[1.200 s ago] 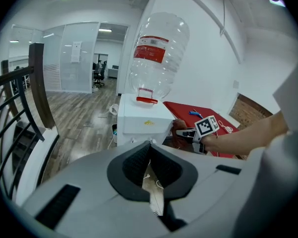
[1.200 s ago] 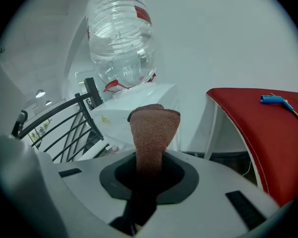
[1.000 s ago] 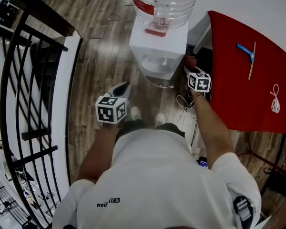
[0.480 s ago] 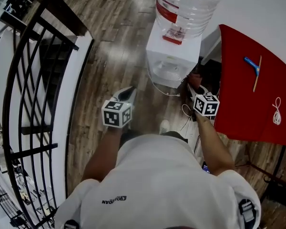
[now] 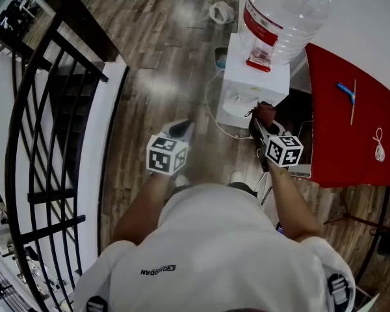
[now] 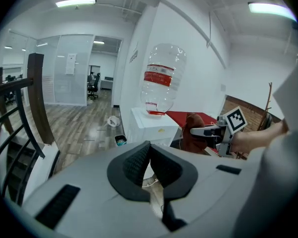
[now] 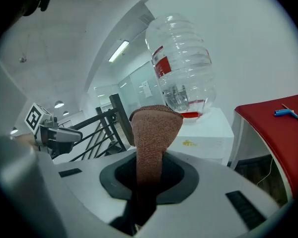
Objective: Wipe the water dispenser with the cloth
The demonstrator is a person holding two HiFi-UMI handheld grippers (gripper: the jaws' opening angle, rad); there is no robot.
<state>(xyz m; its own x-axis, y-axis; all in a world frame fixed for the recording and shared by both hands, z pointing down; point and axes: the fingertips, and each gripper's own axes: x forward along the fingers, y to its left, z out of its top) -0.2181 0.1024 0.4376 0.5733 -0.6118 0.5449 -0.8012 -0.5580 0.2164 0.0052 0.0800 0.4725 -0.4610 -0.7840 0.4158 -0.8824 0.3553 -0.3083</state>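
Beside the white boxy water dispenser (image 5: 255, 86), the right gripper (image 7: 148, 182) is pinching a reddish-brown knitted cloth (image 7: 156, 128), probably soft and floppy; the left gripper (image 6: 150, 167) is hanging closed, empty.

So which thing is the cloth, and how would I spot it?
Find the white water dispenser with the big clear bottle on top. Just beside it, the right gripper is shut on the cloth. It is a dull brownish-red knitted wad, darker than the bright red table nearby.
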